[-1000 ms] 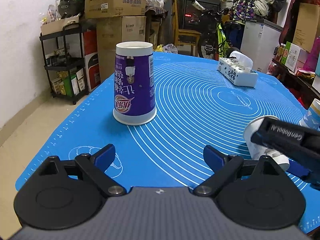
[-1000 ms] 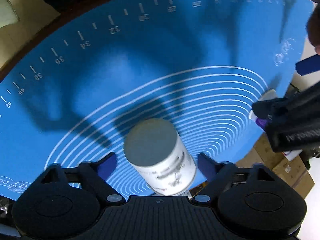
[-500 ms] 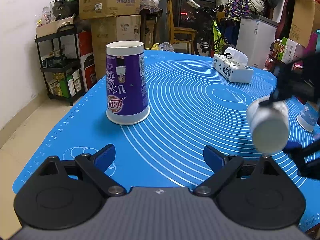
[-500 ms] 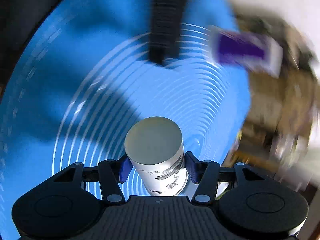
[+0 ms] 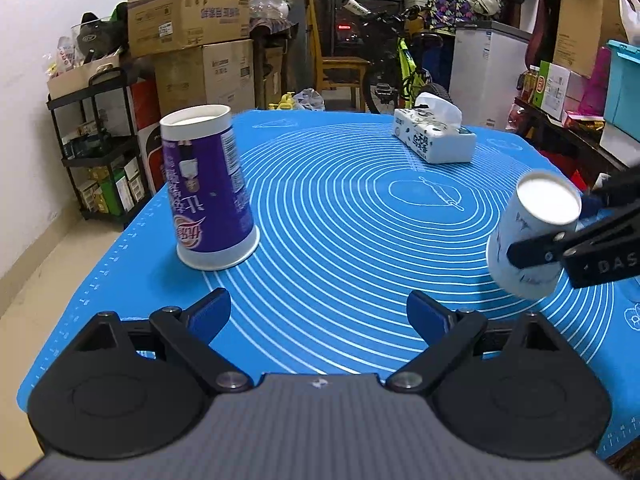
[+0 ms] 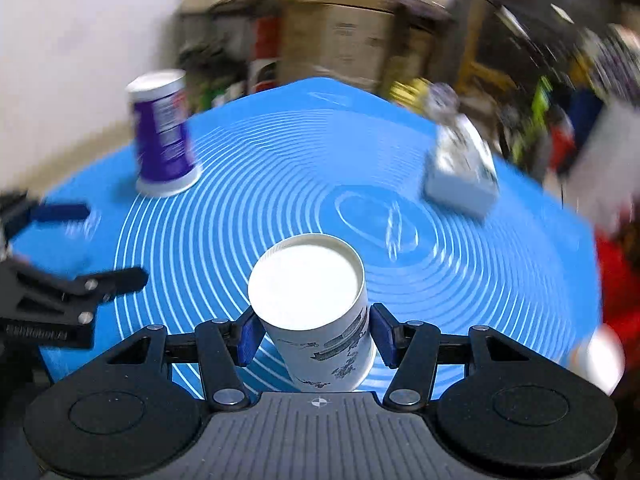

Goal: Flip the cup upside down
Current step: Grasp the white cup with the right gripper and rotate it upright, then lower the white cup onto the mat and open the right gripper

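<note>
My right gripper (image 6: 314, 338) is shut on a white paper cup (image 6: 316, 312) with dark print. The cup's flat bottom faces up and away from me, tilted. In the left wrist view the same cup (image 5: 532, 232) hangs just above the blue mat at the right, held by the right gripper (image 5: 560, 236). My left gripper (image 5: 318, 314) is open and empty, low over the near edge of the mat. A purple cup (image 5: 208, 192) stands upside down on the mat at the left; it also shows in the right wrist view (image 6: 162, 128).
A blue silicone mat (image 5: 352, 216) with white rings covers the table. A tissue pack (image 5: 434, 138) lies at the far right of the mat. Another cup (image 6: 600, 364) is at the right edge. Boxes, a shelf and a bicycle stand beyond the table.
My right gripper closed on the white cup, lifted it and swung round, turning it from lying on its side to bottom up. My left gripper stayed open and barely moved.
</note>
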The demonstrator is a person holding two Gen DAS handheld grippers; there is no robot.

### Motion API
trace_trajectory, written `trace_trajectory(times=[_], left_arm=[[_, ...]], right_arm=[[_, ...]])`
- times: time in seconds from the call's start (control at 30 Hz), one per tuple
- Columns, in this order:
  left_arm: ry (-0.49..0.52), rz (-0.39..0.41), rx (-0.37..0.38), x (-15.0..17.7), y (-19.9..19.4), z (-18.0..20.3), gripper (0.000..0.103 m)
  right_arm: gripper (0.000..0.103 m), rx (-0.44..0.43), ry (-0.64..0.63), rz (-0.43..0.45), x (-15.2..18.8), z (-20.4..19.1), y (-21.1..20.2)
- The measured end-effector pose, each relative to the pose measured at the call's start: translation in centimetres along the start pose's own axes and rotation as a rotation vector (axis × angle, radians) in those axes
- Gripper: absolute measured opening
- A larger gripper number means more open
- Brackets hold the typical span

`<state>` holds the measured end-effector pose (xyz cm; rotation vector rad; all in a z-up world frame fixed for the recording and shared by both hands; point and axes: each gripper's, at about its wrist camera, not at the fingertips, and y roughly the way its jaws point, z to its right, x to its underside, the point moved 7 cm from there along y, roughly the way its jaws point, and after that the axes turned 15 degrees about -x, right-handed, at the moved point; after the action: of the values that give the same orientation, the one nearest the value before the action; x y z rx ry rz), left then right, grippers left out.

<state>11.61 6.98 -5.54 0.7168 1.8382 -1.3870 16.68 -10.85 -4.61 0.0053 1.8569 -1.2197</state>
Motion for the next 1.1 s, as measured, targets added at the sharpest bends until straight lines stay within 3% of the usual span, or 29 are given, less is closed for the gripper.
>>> trace_trajectory(times=[0.4, 0.63, 0.83, 1.1], left_arm=[[0.028, -0.007, -0.007, 0.0, 0.1, 1.5, 0.094], [0.026, -0.01, 0.005, -0.2, -0.5, 2.0, 0.094], [0.04, -0.008, 0.029, -0.2, -1.9, 2.5, 0.094], [0.036, 0.031, 0.037, 0.5, -5.6, 3.1, 0.094]], right_arm=[[0.062, 0.037, 0.191, 0.187, 4.1, 2.2, 0.0], [0.082, 0.047, 0.201, 0.224, 3.8, 2.4, -0.9], [0.097, 0.083, 0.241, 0.306, 4.4, 2.0, -4.2], [0.099, 0.168, 0.297, 0.399, 8.0, 0.2, -9.7]])
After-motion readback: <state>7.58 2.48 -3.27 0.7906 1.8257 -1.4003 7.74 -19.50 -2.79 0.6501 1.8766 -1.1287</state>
